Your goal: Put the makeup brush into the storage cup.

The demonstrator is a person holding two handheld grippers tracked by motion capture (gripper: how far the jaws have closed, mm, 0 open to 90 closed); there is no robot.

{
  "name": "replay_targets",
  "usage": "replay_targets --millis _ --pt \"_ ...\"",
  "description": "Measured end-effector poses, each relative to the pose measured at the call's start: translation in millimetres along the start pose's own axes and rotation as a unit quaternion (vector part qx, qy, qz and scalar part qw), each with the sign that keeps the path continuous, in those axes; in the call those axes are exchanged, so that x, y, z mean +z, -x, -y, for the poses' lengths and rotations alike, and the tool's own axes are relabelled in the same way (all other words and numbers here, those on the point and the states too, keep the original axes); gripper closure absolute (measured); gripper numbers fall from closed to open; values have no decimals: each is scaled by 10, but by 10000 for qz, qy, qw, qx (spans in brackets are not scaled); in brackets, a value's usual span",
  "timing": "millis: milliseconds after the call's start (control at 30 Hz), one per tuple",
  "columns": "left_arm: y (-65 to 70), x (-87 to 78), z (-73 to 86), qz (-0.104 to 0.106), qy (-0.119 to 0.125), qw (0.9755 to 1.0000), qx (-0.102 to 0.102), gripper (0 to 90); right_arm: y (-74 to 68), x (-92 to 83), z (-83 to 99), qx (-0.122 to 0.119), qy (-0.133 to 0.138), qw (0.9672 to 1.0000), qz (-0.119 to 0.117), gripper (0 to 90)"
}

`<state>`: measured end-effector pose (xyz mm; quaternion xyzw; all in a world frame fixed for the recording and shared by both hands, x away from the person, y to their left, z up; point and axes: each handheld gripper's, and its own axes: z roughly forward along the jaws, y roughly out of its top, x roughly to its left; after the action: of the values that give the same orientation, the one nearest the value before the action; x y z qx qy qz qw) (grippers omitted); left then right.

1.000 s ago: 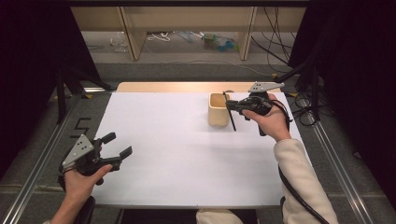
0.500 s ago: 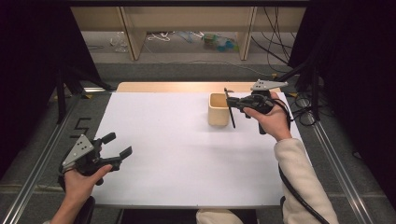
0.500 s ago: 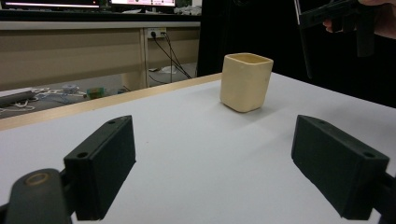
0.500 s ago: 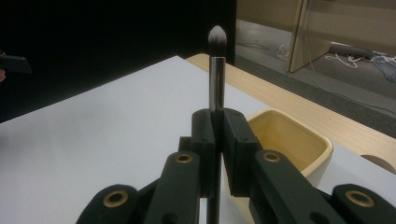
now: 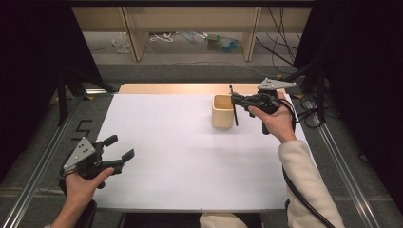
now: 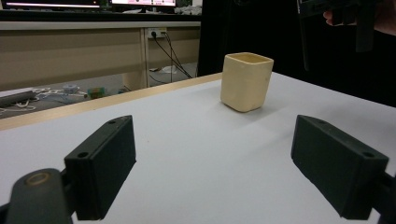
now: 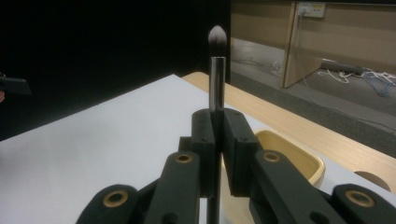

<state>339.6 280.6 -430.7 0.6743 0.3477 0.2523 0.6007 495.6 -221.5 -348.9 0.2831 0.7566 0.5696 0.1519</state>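
A thin make-up brush [image 7: 216,70] with a dark handle and a pale tuft stands upright, tuft on top, clamped between the jaws of my right gripper [image 7: 216,135]. In the high view the brush [image 5: 234,108] hangs just right of a cream square cup [image 5: 221,113] at the back right of the table, held by the right gripper [image 5: 236,99]. The cup [image 7: 285,158] lies below and right of the jaws. My left gripper [image 5: 121,147] rests at the front left, open, nothing between its jaws. The cup [image 6: 246,81] stands far ahead of the left gripper [image 6: 229,172].
A white sheet [image 5: 190,156] covers the table, with a strip of bare wood [image 5: 166,88] along the far edge. Metal rails [image 5: 337,156] run along both sides. Cables and shelving legs lie on the floor beyond the table.
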Motion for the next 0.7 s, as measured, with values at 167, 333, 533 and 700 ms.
replay_targets --millis 167,333,533,700 --pt "0 -1 0 -4 2 10000 -5 137 11 -18 -19 33 102 9999 70 845" --pt "0 -1 0 -6 4 10000 -5 137 6 -5 -27 55 154 9998 103 845" --pt "-1 -2 1 -9 6 10000 -10 137 3 24 -53 -14 232 9996 162 845" --pt "1 -1 1 -9 -2 10000 1 137 3 23 -75 -35 206 9996 201 844"
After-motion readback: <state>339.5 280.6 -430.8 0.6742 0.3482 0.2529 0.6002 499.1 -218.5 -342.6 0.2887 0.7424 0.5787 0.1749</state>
